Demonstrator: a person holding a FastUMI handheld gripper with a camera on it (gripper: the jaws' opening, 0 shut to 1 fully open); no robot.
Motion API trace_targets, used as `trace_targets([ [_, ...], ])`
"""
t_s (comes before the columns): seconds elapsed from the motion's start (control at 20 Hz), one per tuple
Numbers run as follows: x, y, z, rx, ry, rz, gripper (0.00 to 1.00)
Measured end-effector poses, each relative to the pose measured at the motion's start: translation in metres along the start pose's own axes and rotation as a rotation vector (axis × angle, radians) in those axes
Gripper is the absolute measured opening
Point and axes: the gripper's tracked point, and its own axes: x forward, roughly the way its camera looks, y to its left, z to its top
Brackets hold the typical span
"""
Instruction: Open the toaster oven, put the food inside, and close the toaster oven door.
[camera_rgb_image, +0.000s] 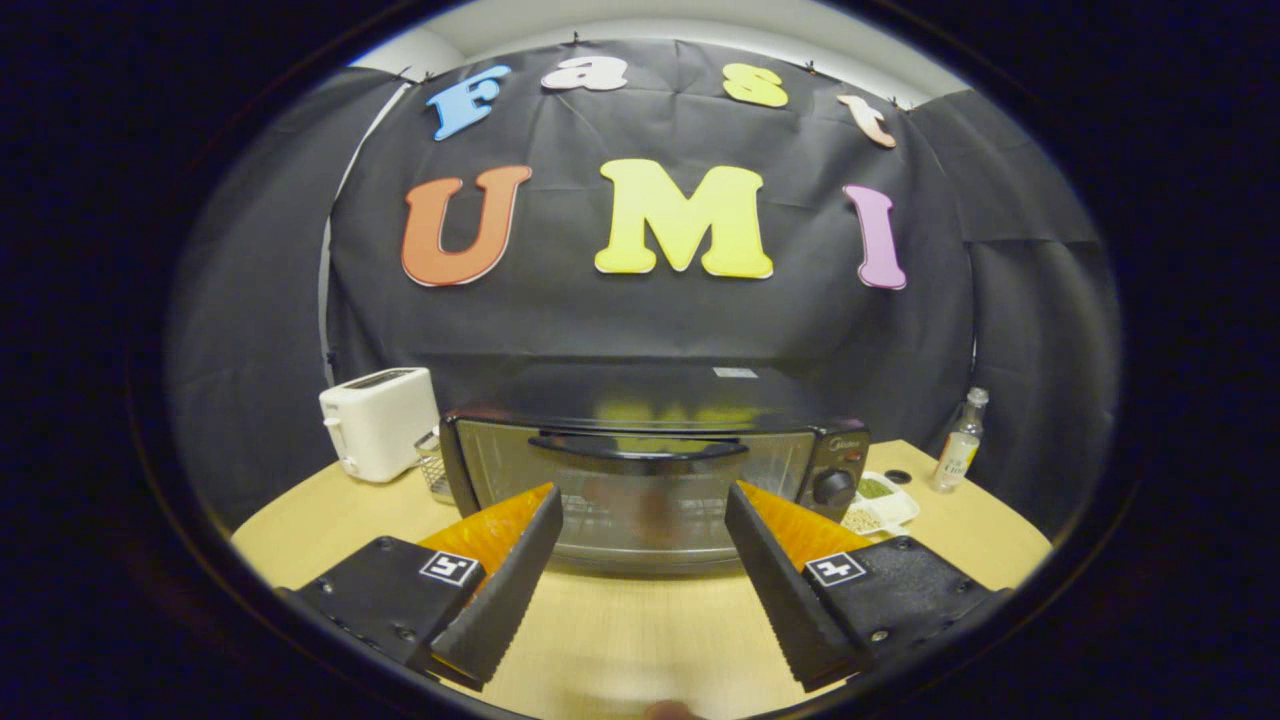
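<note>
Tongs (642, 520) stood wide and empty over the table (640, 620), squared to the oven (650, 485) just ahead, likely lined up for its handle (637, 447). Door shut; something dim showed behind the glass, perhaps food.

The gripper (644, 497) is held level, its jaws spread wide apart with nothing between them.

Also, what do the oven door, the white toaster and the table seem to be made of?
Oven door: glass, probably, since it reflects and shows the inside. Toaster: likely matte white plastic. Table: pale wood or laminate with fine grain. The open claw holds nothing.
</note>
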Motion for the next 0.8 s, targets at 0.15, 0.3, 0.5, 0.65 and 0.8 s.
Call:
trace_targets([
  [0.15, -0.041, -0.017, 0.025, 0.028, -0.028, 0.003, 1.00],
  [0.3, -0.096, -0.038, 0.053, 0.014, -0.091, -0.027, 1.00],
  [0.5, -0.174, -0.054, 0.091, 0.005, -0.199, -0.036, 1.00],
  [0.65, -0.219, -0.068, 0.109, -0.014, -0.220, -0.071, 1.00],
  [0.8, -0.258, -0.071, 0.126, -0.018, -0.255, -0.066, 1.00],
])
